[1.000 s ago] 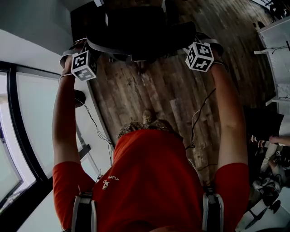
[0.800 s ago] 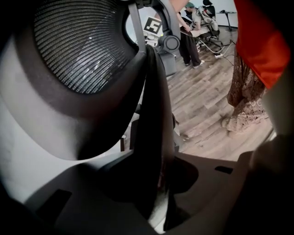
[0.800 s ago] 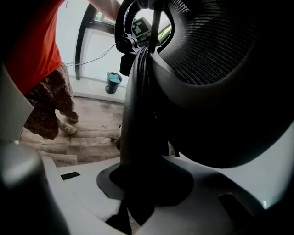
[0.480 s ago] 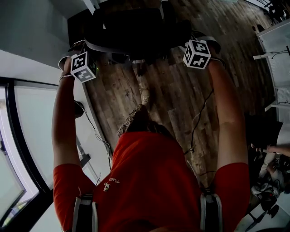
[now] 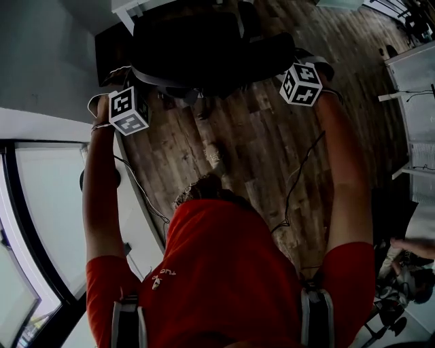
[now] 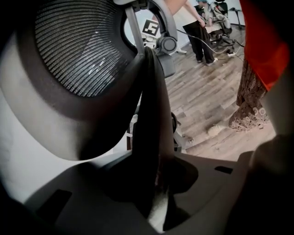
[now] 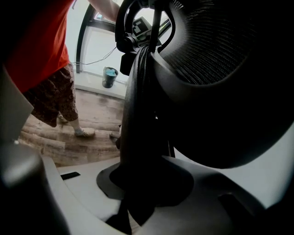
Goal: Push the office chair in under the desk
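Observation:
The black office chair (image 5: pixel 204 47) stands on the wood floor at the top of the head view, its back toward me. My left gripper (image 5: pixel 139 85) holds the left edge of the chair back and my right gripper (image 5: pixel 293 66) holds the right edge. In the left gripper view the dark back frame (image 6: pixel 149 114) runs down between the jaws, which are shut on it, beside the mesh backrest (image 6: pixel 78 46). The right gripper view shows the same: the frame edge (image 7: pixel 138 114) is clamped between its jaws. A white desk corner (image 5: pixel 132 8) shows just past the chair.
A glass wall with a dark frame (image 5: pixel 41 224) runs along the left, with cables (image 5: pixel 139 197) on the floor beside it. White furniture (image 5: pixel 414 68) stands at the right. A person (image 6: pixel 197 32) stands far behind. A teal bin (image 7: pixel 109 76) sits by the window.
The chair and both grippers have moved forward over the floor, and the white desk corner has come into view beyond the chair. Both grips are unchanged.

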A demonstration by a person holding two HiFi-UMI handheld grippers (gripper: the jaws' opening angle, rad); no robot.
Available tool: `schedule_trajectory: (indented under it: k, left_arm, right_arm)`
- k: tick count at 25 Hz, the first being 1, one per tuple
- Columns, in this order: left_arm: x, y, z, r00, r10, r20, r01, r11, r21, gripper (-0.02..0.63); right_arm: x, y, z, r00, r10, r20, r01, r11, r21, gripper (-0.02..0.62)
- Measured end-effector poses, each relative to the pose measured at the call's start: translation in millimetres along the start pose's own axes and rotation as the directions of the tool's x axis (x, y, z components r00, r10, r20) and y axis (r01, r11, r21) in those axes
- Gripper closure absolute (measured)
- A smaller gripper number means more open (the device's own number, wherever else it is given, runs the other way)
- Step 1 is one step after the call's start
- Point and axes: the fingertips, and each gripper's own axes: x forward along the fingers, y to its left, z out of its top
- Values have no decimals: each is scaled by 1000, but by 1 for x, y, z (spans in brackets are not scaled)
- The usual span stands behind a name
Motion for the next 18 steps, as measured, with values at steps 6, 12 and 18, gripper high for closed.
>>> schedule_trajectory:
  k: [6, 12, 18]
  left_arm:
    - [28, 31, 13, 1000, 28, 1, -28, 1000, -4, 478]
    - [59, 65, 22, 999, 37, -17, -37, 999, -21, 479]
    - [91, 94, 23, 999, 29, -39, -31, 999, -37, 482]
  right_arm:
    - [19, -48, -22, 999, -16, 31, 17, 999, -33, 485]
    - [44, -92, -48, 999, -13, 43, 15, 999, -46, 485]
    - [70, -132, -67, 999, -5, 49, 8, 998, -66, 485]
